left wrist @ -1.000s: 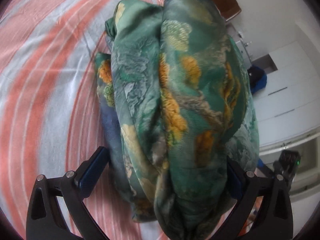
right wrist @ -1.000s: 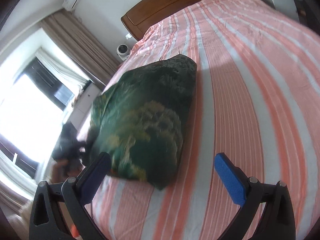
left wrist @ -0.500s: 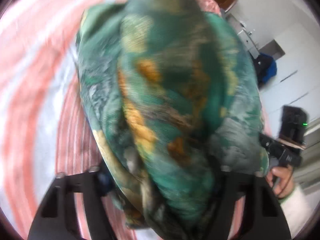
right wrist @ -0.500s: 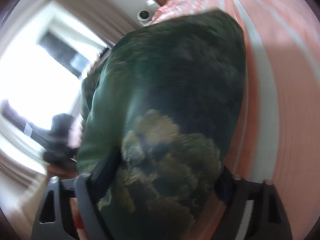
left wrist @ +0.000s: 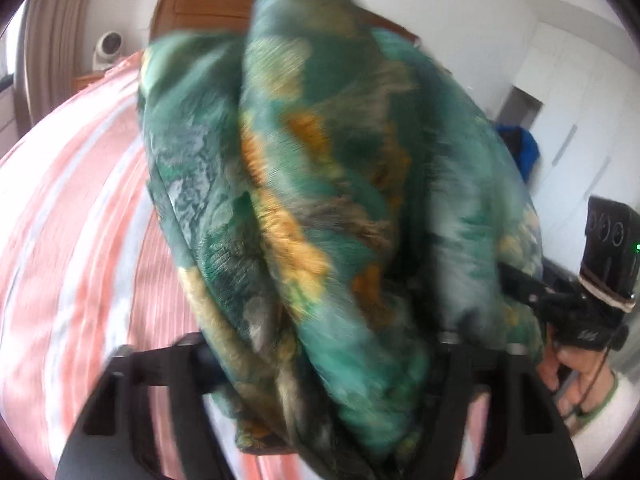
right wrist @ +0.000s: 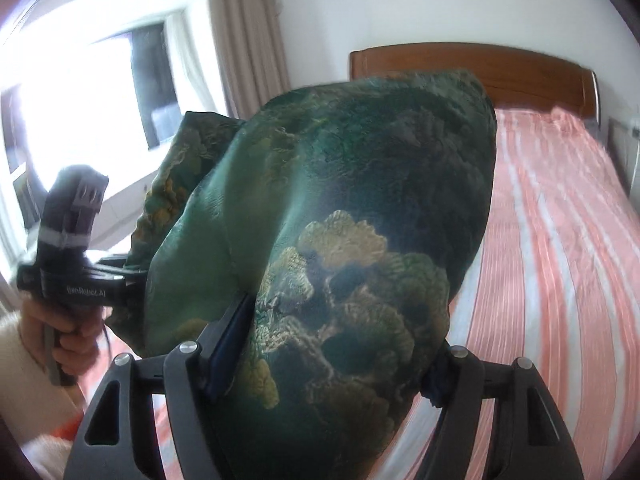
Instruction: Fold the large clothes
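Note:
A folded bundle of green cloth with gold and orange print (left wrist: 320,200) hangs lifted above the striped bed (left wrist: 72,220). My left gripper (left wrist: 328,348) has it between its jaws, which are opening; the cloth bulges over both fingers and hides the pads. In the right wrist view the same bundle (right wrist: 360,220) fills the middle. My right gripper (right wrist: 336,352) is closing on its other end, and its blue left pad (right wrist: 232,332) presses into the fabric. Each view shows the other gripper's body at the bundle's far side, held by a hand (right wrist: 60,332).
The pink and white striped bed (right wrist: 560,240) stretches to a wooden headboard (right wrist: 472,64). A bright window (right wrist: 80,120) with beige curtains (right wrist: 248,40) lies to the left. White wardrobes (left wrist: 580,100) and a blue item (left wrist: 524,152) stand on the other side.
Both grippers closed in around the bundle, which lay on the bed a second ago, and raised it. The views tilted up, so the headboard and walls now show behind it.

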A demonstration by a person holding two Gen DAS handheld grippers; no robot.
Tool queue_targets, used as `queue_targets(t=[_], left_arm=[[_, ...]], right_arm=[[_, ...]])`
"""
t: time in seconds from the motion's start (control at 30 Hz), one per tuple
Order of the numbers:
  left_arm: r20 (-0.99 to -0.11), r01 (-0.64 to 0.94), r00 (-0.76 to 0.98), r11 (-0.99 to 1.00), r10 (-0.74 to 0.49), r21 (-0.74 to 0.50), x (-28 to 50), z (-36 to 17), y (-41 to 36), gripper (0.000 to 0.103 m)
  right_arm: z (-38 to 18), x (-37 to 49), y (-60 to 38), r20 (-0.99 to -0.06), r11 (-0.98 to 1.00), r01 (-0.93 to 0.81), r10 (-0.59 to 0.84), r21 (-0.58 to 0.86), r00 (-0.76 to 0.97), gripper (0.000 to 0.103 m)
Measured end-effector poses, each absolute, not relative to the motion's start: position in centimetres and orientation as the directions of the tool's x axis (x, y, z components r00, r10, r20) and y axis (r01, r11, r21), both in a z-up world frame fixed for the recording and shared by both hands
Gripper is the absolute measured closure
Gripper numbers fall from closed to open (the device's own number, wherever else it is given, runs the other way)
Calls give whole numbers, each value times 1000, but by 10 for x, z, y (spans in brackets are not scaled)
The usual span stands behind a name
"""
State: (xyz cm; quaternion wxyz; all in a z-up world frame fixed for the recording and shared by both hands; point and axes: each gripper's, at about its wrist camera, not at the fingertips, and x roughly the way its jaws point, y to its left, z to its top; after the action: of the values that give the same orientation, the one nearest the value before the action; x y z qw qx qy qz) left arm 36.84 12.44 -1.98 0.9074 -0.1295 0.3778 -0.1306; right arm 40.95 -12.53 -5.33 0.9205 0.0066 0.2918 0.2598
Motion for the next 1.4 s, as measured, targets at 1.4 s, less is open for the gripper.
queue_targets(t=[1.4], left_arm=[[-635,0,772,999,26,41,89,11,32,0]], right_arm=[[-68,107,-207,-649,979,-206,150,-10,746,0]])
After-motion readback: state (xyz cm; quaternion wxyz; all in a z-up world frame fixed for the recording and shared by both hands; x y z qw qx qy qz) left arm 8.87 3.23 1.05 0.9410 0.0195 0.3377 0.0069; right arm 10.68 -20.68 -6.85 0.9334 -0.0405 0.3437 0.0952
